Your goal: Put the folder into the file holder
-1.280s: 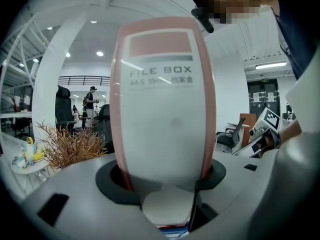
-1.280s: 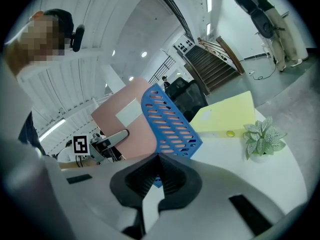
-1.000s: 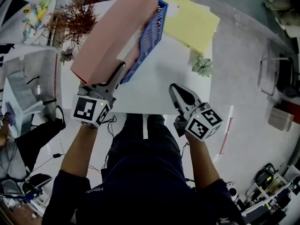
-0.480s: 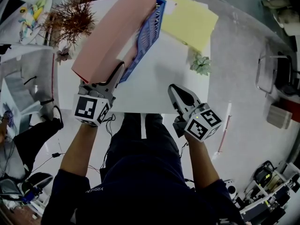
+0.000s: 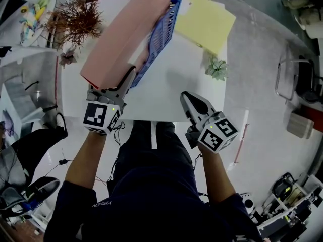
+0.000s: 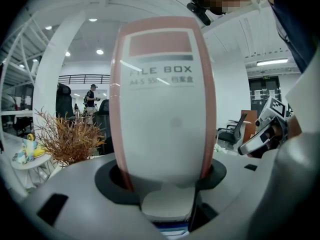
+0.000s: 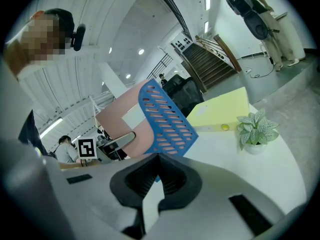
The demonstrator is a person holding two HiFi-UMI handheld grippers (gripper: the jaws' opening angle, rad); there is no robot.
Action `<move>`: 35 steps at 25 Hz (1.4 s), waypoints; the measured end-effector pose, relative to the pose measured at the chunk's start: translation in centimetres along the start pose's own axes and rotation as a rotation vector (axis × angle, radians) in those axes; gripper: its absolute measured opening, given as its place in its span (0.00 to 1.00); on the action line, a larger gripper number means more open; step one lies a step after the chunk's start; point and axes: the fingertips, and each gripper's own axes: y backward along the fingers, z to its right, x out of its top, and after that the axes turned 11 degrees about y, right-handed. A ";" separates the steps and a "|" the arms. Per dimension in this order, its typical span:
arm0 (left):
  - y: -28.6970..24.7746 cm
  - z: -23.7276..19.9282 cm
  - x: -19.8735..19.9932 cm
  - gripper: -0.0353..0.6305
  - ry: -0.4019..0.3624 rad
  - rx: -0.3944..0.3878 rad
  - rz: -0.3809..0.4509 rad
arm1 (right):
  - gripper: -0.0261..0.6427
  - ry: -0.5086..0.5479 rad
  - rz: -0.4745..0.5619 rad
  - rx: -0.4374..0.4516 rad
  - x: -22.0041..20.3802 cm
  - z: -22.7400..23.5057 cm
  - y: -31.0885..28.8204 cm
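A pink file-box folder [image 5: 123, 34] leans at a slant with its far end inside the blue slotted file holder [image 5: 162, 39] on the white table [image 5: 166, 97]. My left gripper [image 5: 111, 82] is shut on the folder's near end, and its labelled spine [image 6: 165, 109] fills the left gripper view between wide-set jaws. In the right gripper view the blue holder [image 7: 167, 119] stands in front of the pink folder [image 7: 122, 119]. My right gripper [image 5: 187, 99] hovers at the table's front edge, shut and empty.
A yellow folder [image 5: 207, 19] lies flat at the table's far right corner, with a small green potted plant [image 5: 217, 69] beside it near the right edge. A reddish dried plant [image 5: 75, 19] stands at the far left. The person's legs are under the front edge.
My left gripper and the pink folder have shifted slightly to the right and towards the holder. The right gripper has barely moved.
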 end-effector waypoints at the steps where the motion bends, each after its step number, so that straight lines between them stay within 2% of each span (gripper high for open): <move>1: 0.0 0.0 0.0 0.48 -0.003 0.001 0.001 | 0.05 0.000 0.000 0.000 0.0 0.0 0.0; 11: -0.2 0.3 -0.3 0.50 -0.024 0.008 -0.005 | 0.05 0.010 0.013 0.012 0.5 -0.9 -0.1; 21: -0.1 0.5 -0.3 0.52 -0.009 0.019 -0.017 | 0.05 0.026 0.024 0.005 0.9 -1.6 0.6; 35: 2.9 0.9 0.0 0.54 0.006 0.047 0.003 | 0.05 0.059 0.035 0.017 0.9 -3.4 2.3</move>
